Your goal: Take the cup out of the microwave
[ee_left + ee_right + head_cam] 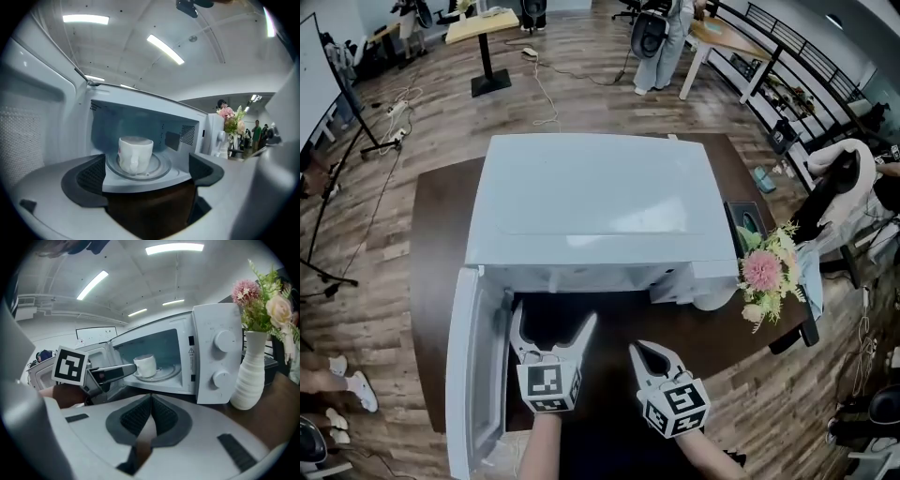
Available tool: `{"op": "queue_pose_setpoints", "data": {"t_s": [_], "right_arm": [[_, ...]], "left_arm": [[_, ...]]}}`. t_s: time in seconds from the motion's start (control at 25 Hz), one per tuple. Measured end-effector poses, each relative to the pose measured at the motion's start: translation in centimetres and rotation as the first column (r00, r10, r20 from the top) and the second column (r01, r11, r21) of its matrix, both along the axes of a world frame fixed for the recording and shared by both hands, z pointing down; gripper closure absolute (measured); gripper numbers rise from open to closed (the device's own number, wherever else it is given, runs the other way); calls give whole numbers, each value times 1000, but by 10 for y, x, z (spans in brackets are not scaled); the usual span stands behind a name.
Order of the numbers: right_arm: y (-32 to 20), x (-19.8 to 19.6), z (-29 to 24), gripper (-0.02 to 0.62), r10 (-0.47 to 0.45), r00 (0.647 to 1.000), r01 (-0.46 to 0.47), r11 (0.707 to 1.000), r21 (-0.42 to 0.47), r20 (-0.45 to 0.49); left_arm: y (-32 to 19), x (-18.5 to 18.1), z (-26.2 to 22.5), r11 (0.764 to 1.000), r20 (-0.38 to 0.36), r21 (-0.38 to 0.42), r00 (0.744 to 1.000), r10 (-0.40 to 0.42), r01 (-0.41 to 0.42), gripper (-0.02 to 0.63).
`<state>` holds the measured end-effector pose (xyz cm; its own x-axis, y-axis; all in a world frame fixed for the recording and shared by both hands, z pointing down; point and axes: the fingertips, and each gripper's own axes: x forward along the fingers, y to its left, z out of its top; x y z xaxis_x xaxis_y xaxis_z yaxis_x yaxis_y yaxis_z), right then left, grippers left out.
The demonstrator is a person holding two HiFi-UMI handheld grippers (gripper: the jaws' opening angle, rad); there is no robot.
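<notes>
- the microwave (591, 197) is white and stands on a dark brown table (439, 225). its door (473, 375) is swung wide open to the left.
- the left gripper (553, 323) is in front of the open cavity, pointing into it. its jaws are spread wide and hold nothing. in the left gripper view the cup shows in the gap between them, further in and apart from both pads.
- the cup (135, 153) is white and stands upright on the glass turntable (160, 167) inside the microwave, toward the left of the cavity, with its handle turned to the opening. in the right gripper view one jaw of the left gripper reaches near the cup's side.
- the right gripper (639, 352) is just right of the left one, over the table in front of the microwave and further back from the opening. its jaws are pressed together with nothing between them.
- two round knobs (224, 340) sit one above the other on the control panel at the microwave's right end.
- a ribbed white vase (251, 376) stands just beside the microwave's right side and holds pink and cream flowers (766, 272).
</notes>
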<state>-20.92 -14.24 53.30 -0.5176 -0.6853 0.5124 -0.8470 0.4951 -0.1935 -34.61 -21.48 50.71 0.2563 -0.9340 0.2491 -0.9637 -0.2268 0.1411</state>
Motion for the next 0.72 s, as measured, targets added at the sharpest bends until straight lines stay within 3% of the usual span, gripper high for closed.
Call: {"op": "queue_pose_setpoints", "data": {"t_s": [0.72], "right_arm": [[-5, 3, 18, 600, 46, 998, -47, 998, -48, -31]], "left_arm": [[-82, 5, 36, 999, 49, -47, 999, -1, 3, 67]]}}
